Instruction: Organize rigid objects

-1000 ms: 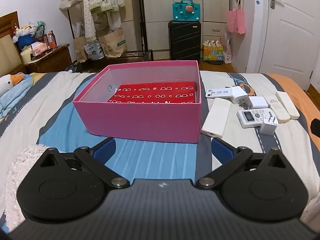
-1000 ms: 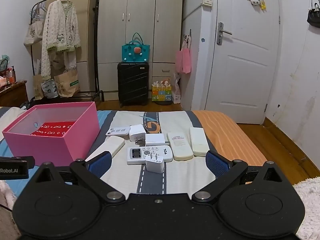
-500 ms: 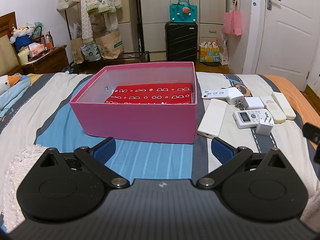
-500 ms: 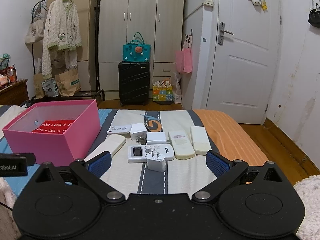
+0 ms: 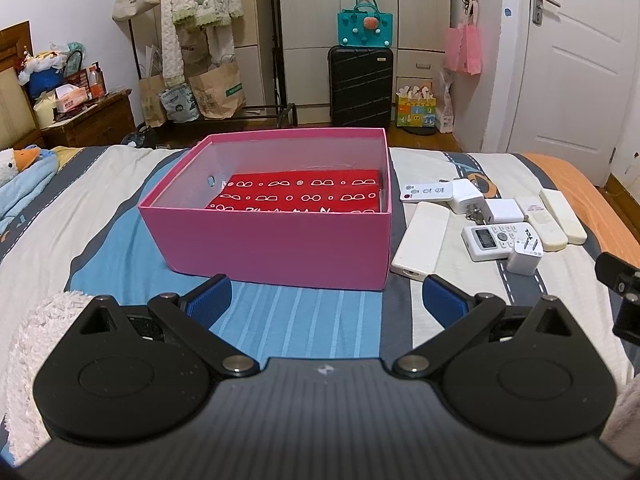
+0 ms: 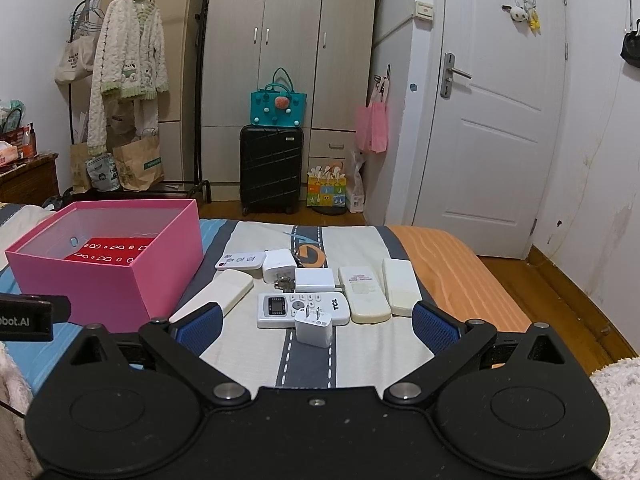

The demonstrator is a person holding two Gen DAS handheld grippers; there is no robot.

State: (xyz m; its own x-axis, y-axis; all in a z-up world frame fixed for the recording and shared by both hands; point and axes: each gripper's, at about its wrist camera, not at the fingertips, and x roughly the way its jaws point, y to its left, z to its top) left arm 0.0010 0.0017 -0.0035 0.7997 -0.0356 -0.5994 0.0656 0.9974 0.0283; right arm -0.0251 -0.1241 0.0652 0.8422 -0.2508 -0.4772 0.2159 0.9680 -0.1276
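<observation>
I hold both grippers level above the bed (image 5: 100,208), fingers spread wide and empty: left gripper (image 5: 326,298) facing the box (image 5: 280,244), right gripper (image 6: 314,322) facing the remotes (image 6: 304,308) just right of it.

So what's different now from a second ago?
Not much. Both tools, left and right, drifted slightly; the pink box and the remotes now sit a little lower in both views. Nothing was grabbed or dropped. Both tools are open and empty, and the remotes and chargers lie beside the box as before.
</observation>
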